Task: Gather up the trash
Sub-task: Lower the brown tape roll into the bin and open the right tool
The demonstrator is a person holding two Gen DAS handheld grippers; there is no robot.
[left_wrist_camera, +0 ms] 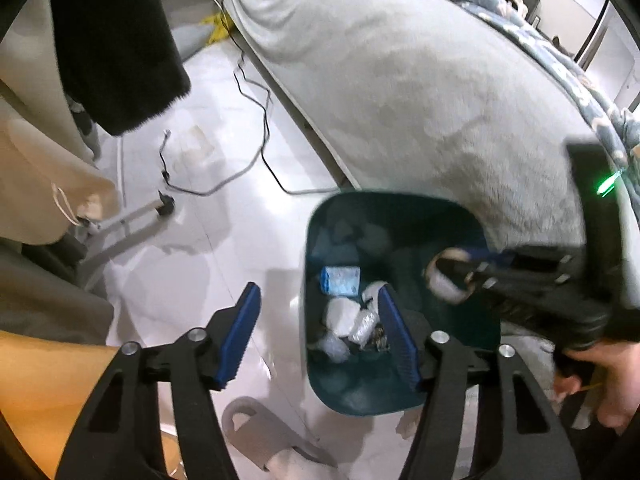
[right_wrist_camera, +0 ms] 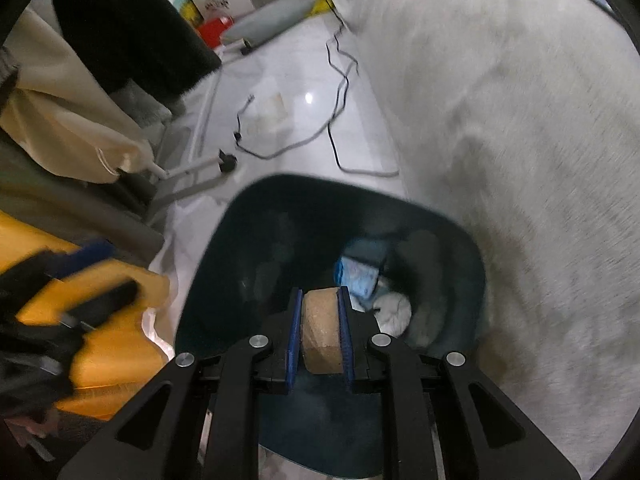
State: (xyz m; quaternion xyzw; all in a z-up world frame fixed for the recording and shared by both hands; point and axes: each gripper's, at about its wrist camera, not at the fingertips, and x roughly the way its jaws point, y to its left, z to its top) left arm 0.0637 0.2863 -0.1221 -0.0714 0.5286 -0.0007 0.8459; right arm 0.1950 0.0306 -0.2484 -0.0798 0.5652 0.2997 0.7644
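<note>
Left wrist view: the left tongs [left_wrist_camera: 318,320] stand spread wide with nothing between their blue pads, held above a dark teal bin [left_wrist_camera: 316,240] that sits on the pale glossy floor [left_wrist_camera: 192,264] just beside a grey plush bed cover [left_wrist_camera: 420,92]. Inside the bin lie a blue-and-white packet [left_wrist_camera: 340,280] and several crumpled white and clear plastic wads [left_wrist_camera: 342,316]. Over the bin's right side the right tongs [left_wrist_camera: 460,276] come in from the right, pinching a short cardboard tape core [left_wrist_camera: 442,280], a tan ring with a white outer band. Black and grey cables [left_wrist_camera: 256,128] trail across the floor beyond.

Right wrist view: the right tongs [right_wrist_camera: 320,332] are pressed onto the tape core [right_wrist_camera: 322,332], whose brown, rough cardboard face sits between the blue pads, directly above the open bin [right_wrist_camera: 224,264]. The blue packet [right_wrist_camera: 358,278] and a white wad [right_wrist_camera: 394,312] lie at the bottom. At the left edge the left tongs [right_wrist_camera: 80,276] appear blurred before a yellow bag [right_wrist_camera: 116,340].
</note>
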